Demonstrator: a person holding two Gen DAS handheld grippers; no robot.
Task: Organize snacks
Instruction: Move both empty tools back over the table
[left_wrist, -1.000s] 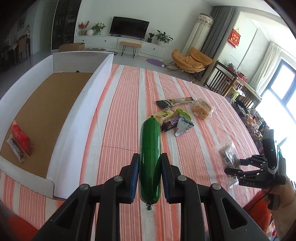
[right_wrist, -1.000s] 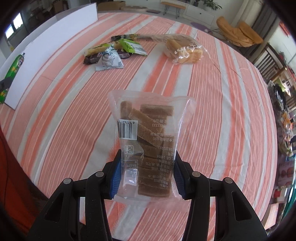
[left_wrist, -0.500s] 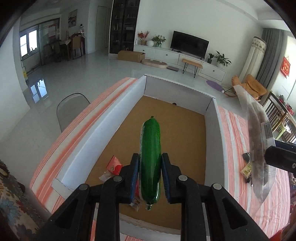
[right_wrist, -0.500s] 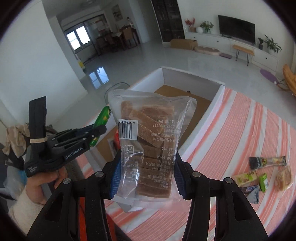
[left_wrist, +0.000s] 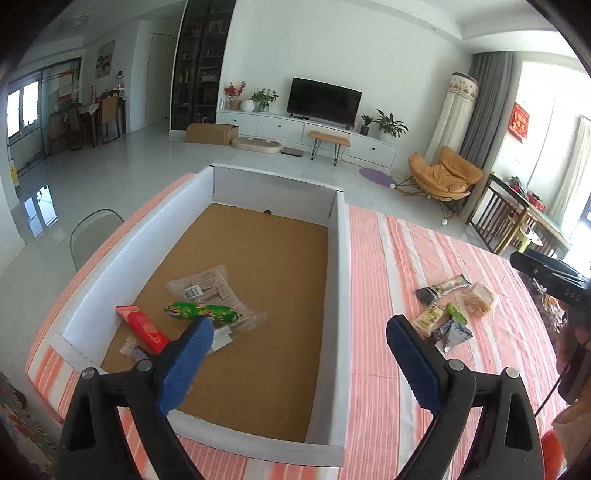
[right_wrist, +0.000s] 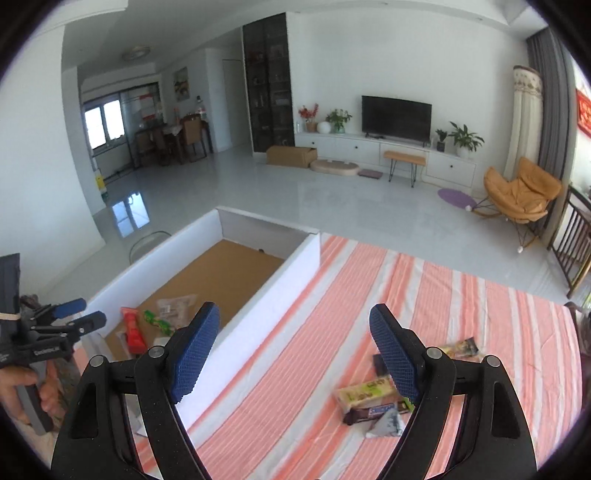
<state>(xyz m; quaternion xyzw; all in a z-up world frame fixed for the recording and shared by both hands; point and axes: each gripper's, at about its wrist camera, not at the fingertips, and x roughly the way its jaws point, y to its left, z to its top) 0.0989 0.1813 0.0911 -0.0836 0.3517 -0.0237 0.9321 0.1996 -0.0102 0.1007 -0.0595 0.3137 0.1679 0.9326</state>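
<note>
A white-walled box (left_wrist: 341, 258) with a brown floor stands on the striped table. Inside lie the green sausage pack (left_wrist: 203, 311), the clear bag of brown biscuits (left_wrist: 207, 290) and a red pack (left_wrist: 142, 328). My left gripper (left_wrist: 299, 347) is open and empty above the box's near end. My right gripper (right_wrist: 293, 343) is open and empty above the table, right of the box (right_wrist: 280, 280). Several loose snacks (right_wrist: 373, 397) lie on the cloth, also in the left wrist view (left_wrist: 448, 306).
The striped tablecloth (right_wrist: 461, 317) covers the table right of the box. A grey chair (left_wrist: 92, 236) stands at the table's left edge. The living room floor, a TV bench and an orange chair lie beyond.
Both grippers opened. The green sausage pack and the biscuit bag left the jaws and now lie in the box. The right gripper swung back toward the table.
</note>
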